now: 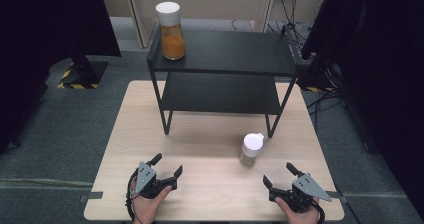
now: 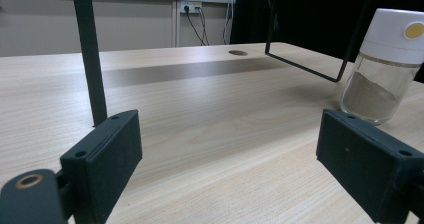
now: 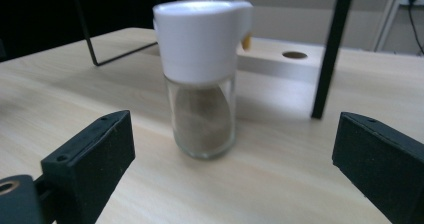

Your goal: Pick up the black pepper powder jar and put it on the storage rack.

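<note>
— While both hands rest at the near edge of the table (image 1: 210, 134), where do the tongs stand?

— The left tongs (image 1: 165, 168) sit at the near left, jaws spread wide with bare wood between them. The right tongs (image 1: 278, 175) sit at the near right, jaws just as far apart — nothing is held by either.

— And the shaker?

— A glass shaker (image 1: 251, 149) with a white cap stands upright on the table, just ahead of the right tongs and a little to their left. In the right gripper view it stands between the two jaws but farther off, untouched, with brownish powder filling the lower part of the glass. In the left gripper view it shows at the far right, beyond the right-hand jaw.

— What lies behind it?

— A black two-tier shelf (image 1: 225, 54) stands at the far half of the table; the shaker is just in front of its near right leg. On the top tier, at the left corner, stands an orange-filled jar (image 1: 170, 30) with a white lid — well apart from both tongs.
</note>
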The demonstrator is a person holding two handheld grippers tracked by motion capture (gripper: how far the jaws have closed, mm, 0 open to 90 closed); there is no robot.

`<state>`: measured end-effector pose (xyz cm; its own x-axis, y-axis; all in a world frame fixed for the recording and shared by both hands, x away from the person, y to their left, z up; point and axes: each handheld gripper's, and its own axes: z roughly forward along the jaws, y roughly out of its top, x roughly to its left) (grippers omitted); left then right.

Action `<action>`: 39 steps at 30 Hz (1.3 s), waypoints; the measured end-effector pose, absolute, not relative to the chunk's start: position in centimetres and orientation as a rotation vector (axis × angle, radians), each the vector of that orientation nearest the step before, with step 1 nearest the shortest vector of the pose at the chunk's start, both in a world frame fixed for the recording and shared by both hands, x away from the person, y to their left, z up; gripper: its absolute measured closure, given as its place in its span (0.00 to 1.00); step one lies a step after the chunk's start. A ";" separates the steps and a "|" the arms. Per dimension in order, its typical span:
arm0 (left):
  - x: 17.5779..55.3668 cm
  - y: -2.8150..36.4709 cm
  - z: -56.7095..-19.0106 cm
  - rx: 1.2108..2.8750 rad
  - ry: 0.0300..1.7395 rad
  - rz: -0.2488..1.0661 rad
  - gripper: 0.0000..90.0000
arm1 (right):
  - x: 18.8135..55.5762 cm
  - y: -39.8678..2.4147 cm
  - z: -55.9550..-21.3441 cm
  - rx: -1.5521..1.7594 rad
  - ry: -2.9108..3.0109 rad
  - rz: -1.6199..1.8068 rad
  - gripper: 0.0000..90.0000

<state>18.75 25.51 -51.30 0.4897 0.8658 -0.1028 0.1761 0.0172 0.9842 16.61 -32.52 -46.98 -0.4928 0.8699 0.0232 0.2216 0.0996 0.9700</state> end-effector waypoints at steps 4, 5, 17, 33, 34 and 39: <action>18.8 25.5 -51.2 1.489 0.957 0.689 0.11 | 18.4 -31.5 -46.3 1.005 1.850 1.434 0.07; 18.8 25.5 -51.2 1.489 0.956 0.689 0.11 | 18.8 -31.3 -46.2 0.996 1.866 1.431 0.07; 18.8 25.6 -51.3 1.485 0.957 0.684 0.11 | 22.6 -28.4 -46.8 1.017 1.882 1.399 0.12; 18.8 25.7 -51.3 1.485 0.954 0.680 0.11 | 24.7 -27.3 -46.8 1.030 1.879 1.377 0.22; 18.8 25.6 -51.3 1.487 0.953 0.681 0.11 | 24.7 -27.3 -46.8 1.029 1.878 1.377 0.23; 18.8 25.7 -51.2 1.488 0.952 0.680 0.11 | 24.8 -27.3 -47.0 1.024 1.878 1.387 0.27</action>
<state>18.83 25.65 -51.25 0.4968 0.8615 -0.1052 0.1802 0.0162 0.9835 24.80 -27.29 -46.99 -0.5343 0.8452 -0.0113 0.2380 0.1633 0.9574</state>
